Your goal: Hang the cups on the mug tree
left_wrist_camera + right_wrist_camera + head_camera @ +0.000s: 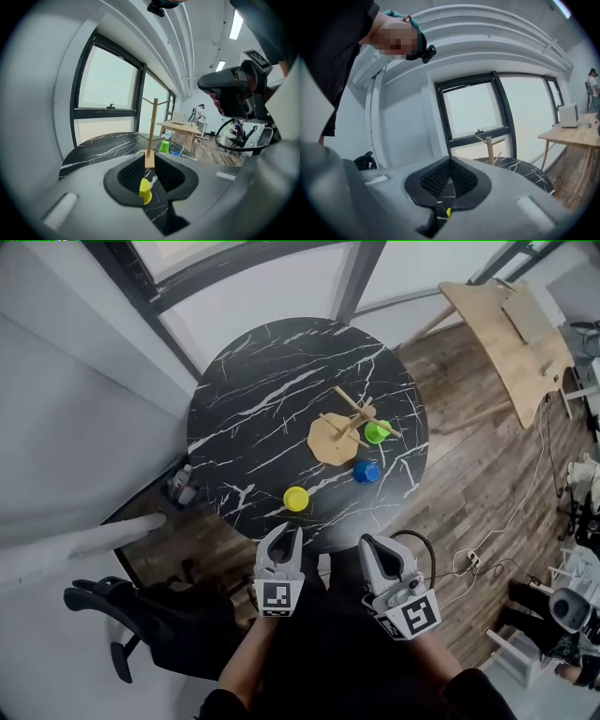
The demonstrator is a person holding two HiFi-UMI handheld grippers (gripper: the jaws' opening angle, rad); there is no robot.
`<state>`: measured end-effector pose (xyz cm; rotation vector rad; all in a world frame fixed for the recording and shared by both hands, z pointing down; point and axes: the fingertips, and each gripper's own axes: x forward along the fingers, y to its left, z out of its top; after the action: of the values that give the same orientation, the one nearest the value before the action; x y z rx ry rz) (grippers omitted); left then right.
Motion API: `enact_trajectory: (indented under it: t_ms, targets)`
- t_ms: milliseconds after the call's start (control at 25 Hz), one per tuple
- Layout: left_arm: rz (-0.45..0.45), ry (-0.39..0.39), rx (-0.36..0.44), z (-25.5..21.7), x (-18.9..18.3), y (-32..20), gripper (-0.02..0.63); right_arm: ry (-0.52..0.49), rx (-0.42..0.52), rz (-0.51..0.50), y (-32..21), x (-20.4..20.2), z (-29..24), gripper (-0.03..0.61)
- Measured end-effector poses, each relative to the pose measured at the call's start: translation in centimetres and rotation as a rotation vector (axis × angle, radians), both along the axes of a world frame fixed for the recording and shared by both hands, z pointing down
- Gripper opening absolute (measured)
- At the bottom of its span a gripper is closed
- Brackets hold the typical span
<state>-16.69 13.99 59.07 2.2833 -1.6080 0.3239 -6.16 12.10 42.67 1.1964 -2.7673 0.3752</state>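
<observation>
A wooden mug tree (345,425) stands on the right half of the round black marble table (253,409). A green cup (377,432) sits beside its base, a blue cup (366,472) nearer me, and a yellow cup (296,499) close to the front edge. Both grippers hover short of the table edge. My left gripper (284,538) points at the yellow cup with its jaws a little apart and nothing between them. In the left gripper view the yellow cup (145,190) shows through the gap, with the mug tree (151,136) behind it. My right gripper (375,549) is shut and empty.
A light wooden desk (511,334) stands at the far right. A black office chair (141,615) is on the near left. Cables (487,549) trail over the wood floor to the right. Windows and a white wall run behind the table.
</observation>
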Motion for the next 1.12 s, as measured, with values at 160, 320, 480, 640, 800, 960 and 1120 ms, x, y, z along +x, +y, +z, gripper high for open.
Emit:
enact_trajectory:
  t_ms: [160, 320, 480, 640, 800, 960, 1120]
  targets:
    - [0.003, -0.016, -0.041, 2.2, 0.3, -0.4, 0.117, -0.007, -0.005, -0.022, -0.6, -0.6, 0.6, 0.0]
    - [-0.002, -0.04, -0.078, 4.4, 0.4, -1.4, 0.147, -0.013, -0.007, -0.054, -1.9, -1.0, 0.9, 0.0]
    - [-0.002, -0.07, -0.139, 7.1, 0.6, -2.2, 0.184, -0.006, -0.026, -0.083, -3.2, -0.7, 1.5, 0.0]
    - [-0.021, -0.072, -0.189, 9.5, 0.7, -2.9, 0.215, 0.0, -0.04, -0.084, -4.7, 0.1, 2.4, 0.0]
    - [-0.016, -0.071, -0.215, 11.1, 1.2, -3.4, 0.238, 0.002, -0.06, -0.054, -5.9, 1.1, 3.2, 0.0]
    - [-0.013, -0.085, -0.25, 12.7, 1.4, -3.8, 0.261, 0.008, -0.082, -0.04, -6.3, 1.7, 4.1, 0.0]
    - [-0.006, -0.095, -0.29, 14.8, 1.5, -3.7, 0.276, 0.011, -0.101, -0.039, -5.9, 1.9, 5.1, 0.0]
